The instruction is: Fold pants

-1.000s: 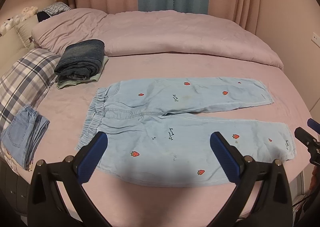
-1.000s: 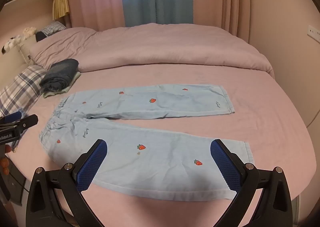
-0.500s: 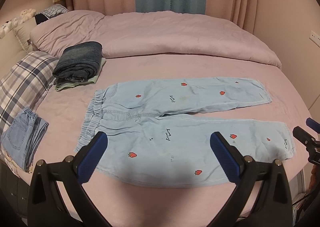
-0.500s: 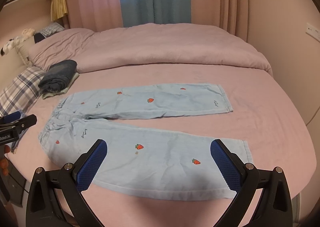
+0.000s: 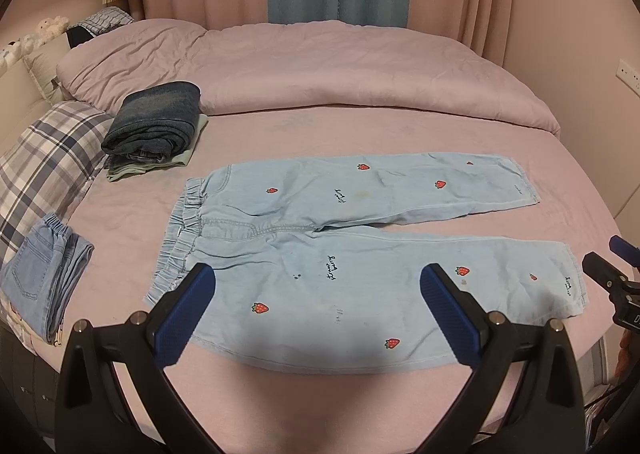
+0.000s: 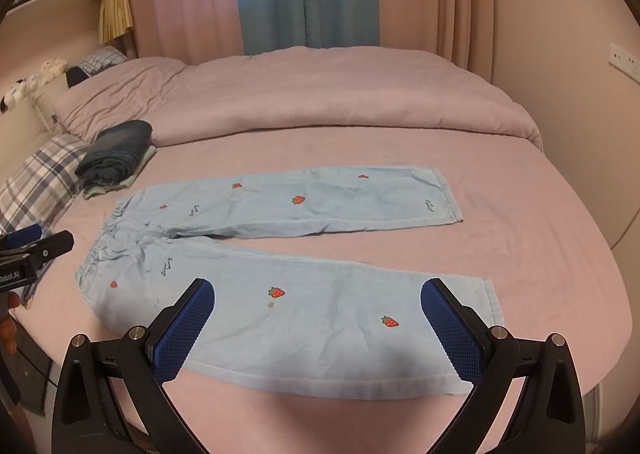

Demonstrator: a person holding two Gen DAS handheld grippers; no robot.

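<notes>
Left wrist view: the left gripper [image 5: 318,308] hangs released, jaws spread wide over the near leg of the pants [image 5: 360,254]. Against a second ago, the pants sit a touch higher and smaller in frame, so this camera has eased back slightly; nothing grasped yet, and the fold looks not yet begun. The pants lie flat on the bed [image 5: 320,126], waistband at nine o'clock, hems at three o'clock, two legs splayed in a V. Count: one pair of strawberry pants, one dark folded stack [image 5: 154,126] at ten o'clock, one folded light jeans [image 5: 44,282] at eight o'clock, one plaid pillow [image 5: 44,158].

Right wrist view: the right gripper [image 6: 318,310] is also released, empty, poised above the near leg's lower half. The view has barely shifted in the last second. The pants [image 6: 288,254] run from nine o'clock to three o'clock. Both grippers seem lined up on the near edge, likely to lift that leg over the far one
</notes>
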